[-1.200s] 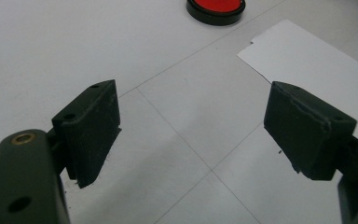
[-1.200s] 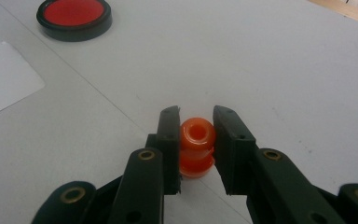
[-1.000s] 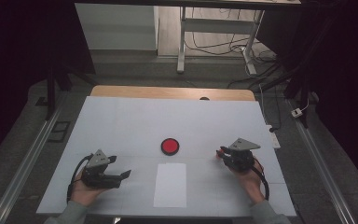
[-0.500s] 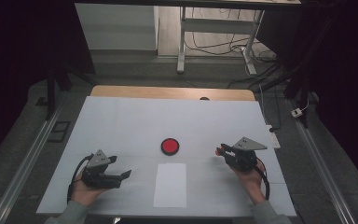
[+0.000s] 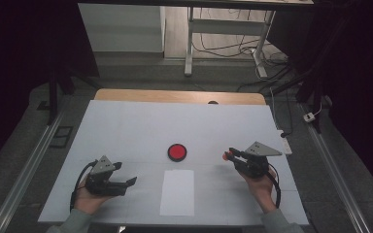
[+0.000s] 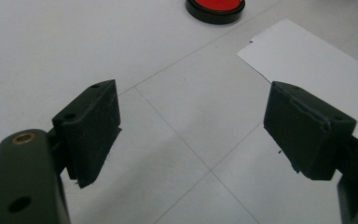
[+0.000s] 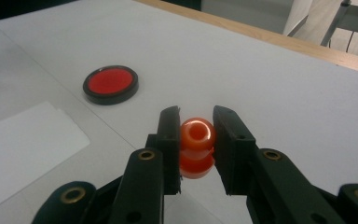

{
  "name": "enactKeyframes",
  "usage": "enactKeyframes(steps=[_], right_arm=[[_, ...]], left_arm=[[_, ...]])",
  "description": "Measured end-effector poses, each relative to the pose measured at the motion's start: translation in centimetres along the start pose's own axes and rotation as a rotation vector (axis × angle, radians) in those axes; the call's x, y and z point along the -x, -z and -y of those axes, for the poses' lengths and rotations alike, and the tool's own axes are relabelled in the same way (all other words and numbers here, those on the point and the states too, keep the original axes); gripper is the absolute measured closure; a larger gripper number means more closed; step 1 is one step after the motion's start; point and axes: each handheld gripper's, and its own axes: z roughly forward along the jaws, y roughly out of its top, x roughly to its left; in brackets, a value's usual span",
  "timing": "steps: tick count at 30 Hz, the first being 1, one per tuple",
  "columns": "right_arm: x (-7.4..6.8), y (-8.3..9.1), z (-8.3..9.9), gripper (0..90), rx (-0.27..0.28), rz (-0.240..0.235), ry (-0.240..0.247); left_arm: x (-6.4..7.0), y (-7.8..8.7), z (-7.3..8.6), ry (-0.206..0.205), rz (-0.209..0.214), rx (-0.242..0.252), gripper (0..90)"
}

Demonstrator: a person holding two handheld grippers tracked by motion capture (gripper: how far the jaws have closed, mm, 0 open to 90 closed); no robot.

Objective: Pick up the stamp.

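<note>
The left tongs (image 5: 126, 183) rest on the near left of the white desk (image 5: 126, 126), jaws spread wide with nothing between them. A white paper sheet (image 5: 177, 192) lies near centre, with a round red disc with a black rim (image 5: 177, 152) just beyond it. At the right, the right tongs (image 5: 229, 156) pinch a glossy orange ring-shaped bead (image 7: 196, 145) above the desk.
</note>
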Motion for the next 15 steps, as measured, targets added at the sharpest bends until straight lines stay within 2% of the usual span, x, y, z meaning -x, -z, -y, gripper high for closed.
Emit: enactKeyframes(steps=[15], right_arm=[[-0.52,0.41,-0.68,72.0,0.043,-0.034,-0.023]], left_arm=[[0.10,-0.07,-0.02,-0.002,0.001,-0.002,18.9]])
